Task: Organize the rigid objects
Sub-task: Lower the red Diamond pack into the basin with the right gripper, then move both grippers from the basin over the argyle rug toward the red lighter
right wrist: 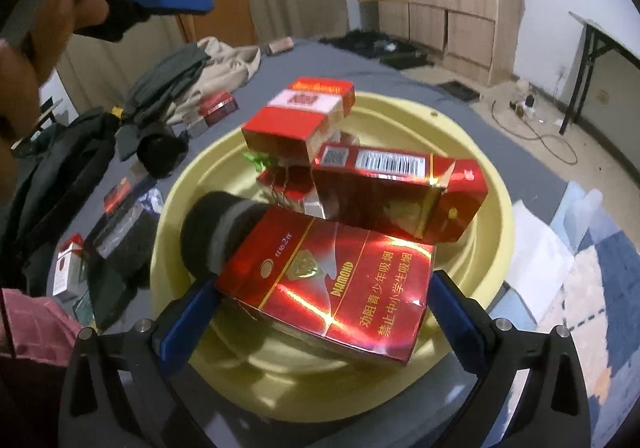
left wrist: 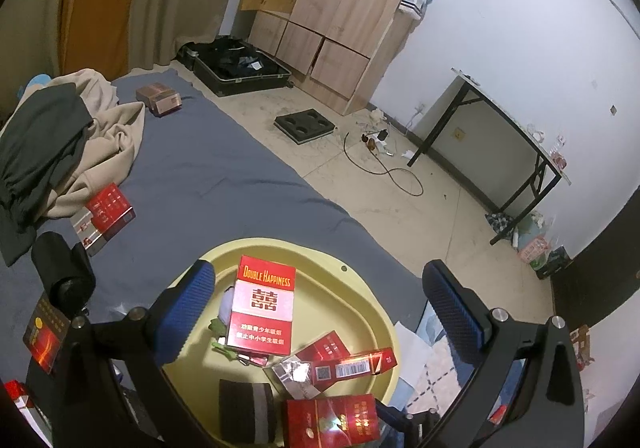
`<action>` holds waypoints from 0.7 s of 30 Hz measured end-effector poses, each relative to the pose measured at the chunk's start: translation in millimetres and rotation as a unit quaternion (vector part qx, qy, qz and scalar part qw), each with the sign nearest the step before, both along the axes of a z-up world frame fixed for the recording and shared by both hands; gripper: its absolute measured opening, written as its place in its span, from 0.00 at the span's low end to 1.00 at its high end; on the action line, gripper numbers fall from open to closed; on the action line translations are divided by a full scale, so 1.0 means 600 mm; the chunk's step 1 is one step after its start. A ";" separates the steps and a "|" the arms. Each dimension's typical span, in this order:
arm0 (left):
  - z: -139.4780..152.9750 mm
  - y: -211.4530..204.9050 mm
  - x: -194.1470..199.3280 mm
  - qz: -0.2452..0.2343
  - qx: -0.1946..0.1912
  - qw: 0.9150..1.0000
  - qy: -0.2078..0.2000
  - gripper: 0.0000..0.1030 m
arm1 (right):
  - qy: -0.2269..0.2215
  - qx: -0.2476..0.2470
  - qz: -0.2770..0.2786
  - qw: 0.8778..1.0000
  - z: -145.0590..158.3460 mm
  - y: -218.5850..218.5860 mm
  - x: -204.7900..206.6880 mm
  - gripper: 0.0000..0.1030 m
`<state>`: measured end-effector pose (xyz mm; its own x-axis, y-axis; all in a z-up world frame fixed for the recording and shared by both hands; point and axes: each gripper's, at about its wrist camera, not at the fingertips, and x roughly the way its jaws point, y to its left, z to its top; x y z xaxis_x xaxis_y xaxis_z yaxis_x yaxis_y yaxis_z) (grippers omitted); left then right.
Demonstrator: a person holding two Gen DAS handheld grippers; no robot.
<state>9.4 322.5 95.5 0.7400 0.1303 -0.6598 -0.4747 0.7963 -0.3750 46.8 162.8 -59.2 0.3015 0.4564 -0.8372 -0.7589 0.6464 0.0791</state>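
Observation:
A yellow basin (left wrist: 360, 288) (right wrist: 472, 152) sits on the grey bed and holds several red cigarette packs and a rolled dark sock (left wrist: 246, 412) (right wrist: 216, 236). My right gripper (right wrist: 322, 312) is shut on a red Diamond pack (right wrist: 332, 284) (left wrist: 332, 424), held just above the basin's near side. My left gripper (left wrist: 320, 308) hangs open over the basin, fingers wide apart. A Double Happiness pack (left wrist: 262, 308) (right wrist: 308, 104) lies below it, touching neither finger. A long red pack (right wrist: 400, 188) (left wrist: 352, 364) rests across the others. In the right wrist view a hand holds the left gripper (right wrist: 172, 2) at top left.
More packs lie on the bed sheet (left wrist: 224, 184): one by the clothes pile (left wrist: 106, 212), one far back (left wrist: 160, 98), one near left (left wrist: 44, 332). A black roll (left wrist: 60, 272) stands left of the basin. Crumpled clothes (left wrist: 60, 144), an open suitcase (left wrist: 240, 68), a wardrobe and a folding table (left wrist: 500, 136) surround the bed.

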 end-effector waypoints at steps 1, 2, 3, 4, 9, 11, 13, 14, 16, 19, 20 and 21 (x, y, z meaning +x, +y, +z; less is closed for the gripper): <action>0.000 0.001 -0.002 0.000 -0.002 1.000 -0.002 1.00 | 0.013 -0.018 0.000 1.000 -0.011 0.005 0.005 1.00; -0.001 -0.001 -0.003 -0.001 -0.003 1.000 -0.003 1.00 | 0.004 -0.019 0.004 1.000 -0.011 0.006 0.004 1.00; -0.003 -0.001 -0.002 -0.004 0.000 1.000 0.000 1.00 | -0.001 -0.021 0.010 1.000 -0.011 0.006 0.002 1.00; -0.004 -0.002 -0.003 -0.005 0.002 1.000 0.002 1.00 | 0.000 -0.024 0.014 1.000 -0.013 0.005 0.000 1.00; -0.005 0.004 -0.005 0.002 -0.010 1.000 -0.003 1.00 | -0.043 -0.072 0.064 0.994 -0.023 0.019 -0.034 1.00; -0.003 0.000 -0.002 -0.005 -0.008 1.000 -0.005 1.00 | -0.030 -0.065 0.060 0.996 -0.020 0.016 -0.030 1.00; 0.000 -0.006 0.001 -0.010 0.001 1.000 -0.003 1.00 | -0.033 -0.052 0.052 0.997 -0.010 0.013 -0.033 1.00; 0.001 -0.008 0.002 -0.012 0.003 1.000 -0.003 1.00 | -0.037 -0.043 0.045 0.997 -0.002 0.006 -0.032 1.00; 0.001 -0.009 0.002 -0.015 0.001 1.000 -0.005 1.00 | -0.040 -0.022 0.027 0.999 0.013 -0.019 -0.032 1.00; 0.006 -0.017 0.003 -0.023 0.000 1.000 -0.012 1.00 | -0.054 0.001 -0.002 0.999 0.038 -0.065 -0.032 1.00; 0.008 -0.024 0.005 -0.030 0.002 0.999 -0.015 1.00 | -0.066 0.002 -0.016 0.998 0.050 -0.087 -0.035 1.00; 0.012 -0.036 0.007 -0.041 0.006 0.999 -0.019 1.00 | -0.081 0.009 -0.040 0.996 0.066 -0.117 -0.034 1.00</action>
